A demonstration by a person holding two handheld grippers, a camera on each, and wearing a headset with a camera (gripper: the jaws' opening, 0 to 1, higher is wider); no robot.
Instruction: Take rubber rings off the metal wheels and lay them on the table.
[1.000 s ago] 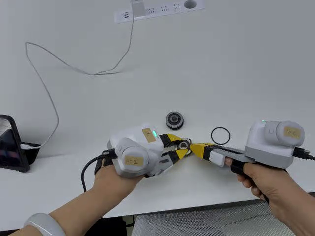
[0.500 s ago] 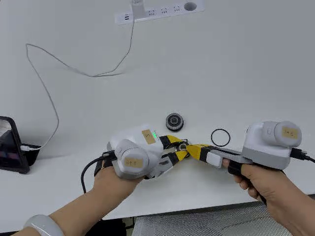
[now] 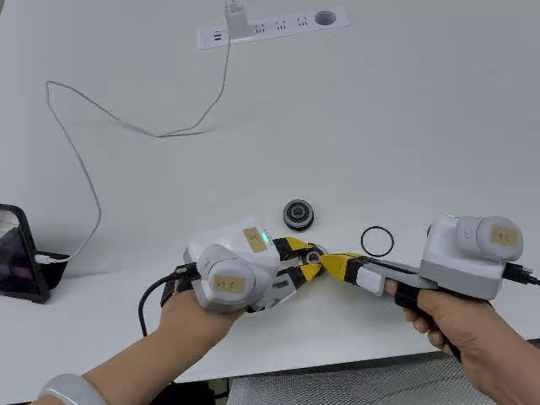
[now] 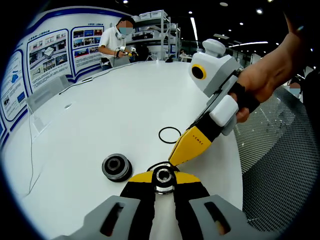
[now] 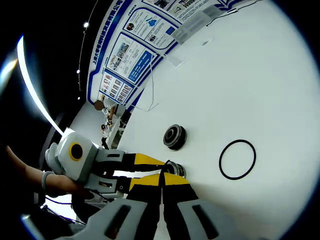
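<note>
White table [image 3: 380, 126], left gripper [image 3: 309, 257] clamping wheel [image 4: 164, 176], right gripper [image 5: 162, 176] closed beside it, head-view power strip [image 3: 270, 23]

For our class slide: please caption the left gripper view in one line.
Left gripper clamps a metal wheel; right gripper nips its rubber ring.

Loose ring [image 3: 377, 240] right of wheel [image 3: 298, 214] on table [image 3: 337, 126]

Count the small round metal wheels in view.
2. One small round metal wheel sits clamped in the left gripper; the other wheel lies free on the white table just beyond it. None seems hidden.
</note>
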